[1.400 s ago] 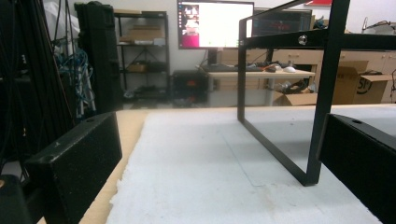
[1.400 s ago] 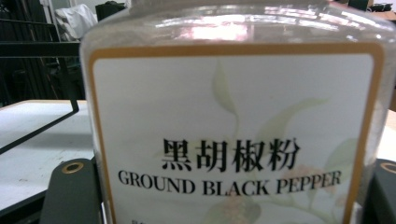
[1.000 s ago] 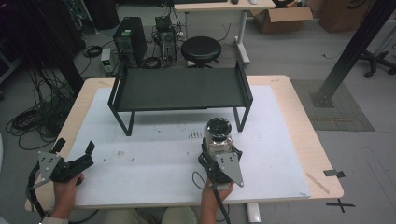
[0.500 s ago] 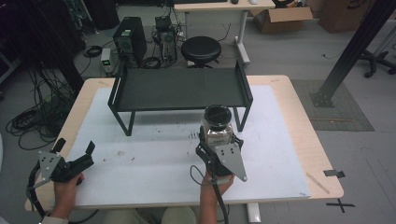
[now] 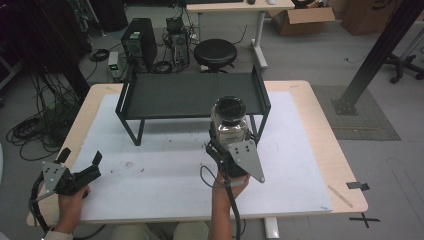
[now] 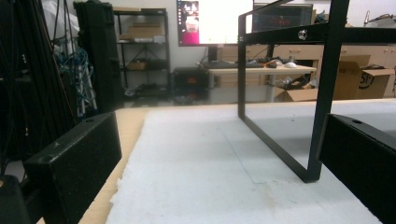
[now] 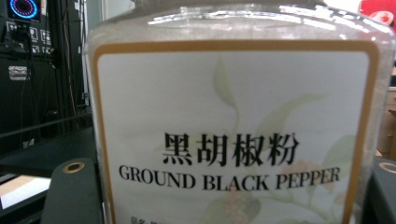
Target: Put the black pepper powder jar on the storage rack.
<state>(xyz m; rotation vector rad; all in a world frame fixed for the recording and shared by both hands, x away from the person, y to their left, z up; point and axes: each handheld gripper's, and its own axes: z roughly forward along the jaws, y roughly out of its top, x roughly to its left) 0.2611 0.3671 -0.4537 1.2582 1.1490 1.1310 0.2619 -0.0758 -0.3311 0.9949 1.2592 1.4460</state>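
Jar: clear plastic ground-black-pepper jar with black lid point(image 5: 230, 119), rigid, light, slick-sided; right gripper point(image 5: 226, 142) clamps its labelled body. Left gripper point(image 5: 80, 164) wide, empty.

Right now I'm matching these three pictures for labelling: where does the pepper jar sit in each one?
High view: the pepper jar is right of centre, clamped in the right gripper, in front of the black rack.
Left gripper view: not in this picture.
Right gripper view: the jar sits close up between the jaws, label facing the camera.
Shared landmark: the black rack.
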